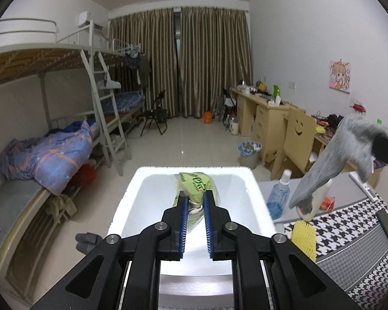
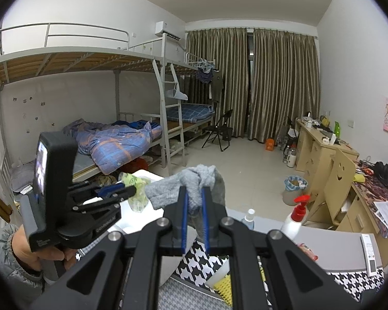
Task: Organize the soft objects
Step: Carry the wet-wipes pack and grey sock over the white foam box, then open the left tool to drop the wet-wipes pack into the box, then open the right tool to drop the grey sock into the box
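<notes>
My left gripper (image 1: 194,194) is shut on a crumpled green plastic bag (image 1: 194,182) and holds it over the white foam box (image 1: 147,180). The same gripper (image 2: 132,191) and bag (image 2: 135,190) show at the left of the right wrist view, above the box (image 2: 147,174). My right gripper (image 2: 194,190) is shut on a grey sock (image 2: 194,183) that hangs from its fingers above the table. In the left wrist view the sock (image 1: 331,160) dangles at the right.
On the table's houndstooth cloth (image 1: 349,222) stand a blue spray bottle (image 1: 279,196), a white pump bottle with red cap (image 2: 296,215) and a yellow mesh piece (image 1: 304,237). A white remote (image 2: 370,254) lies at the right. Bunk beds stand left, desks right.
</notes>
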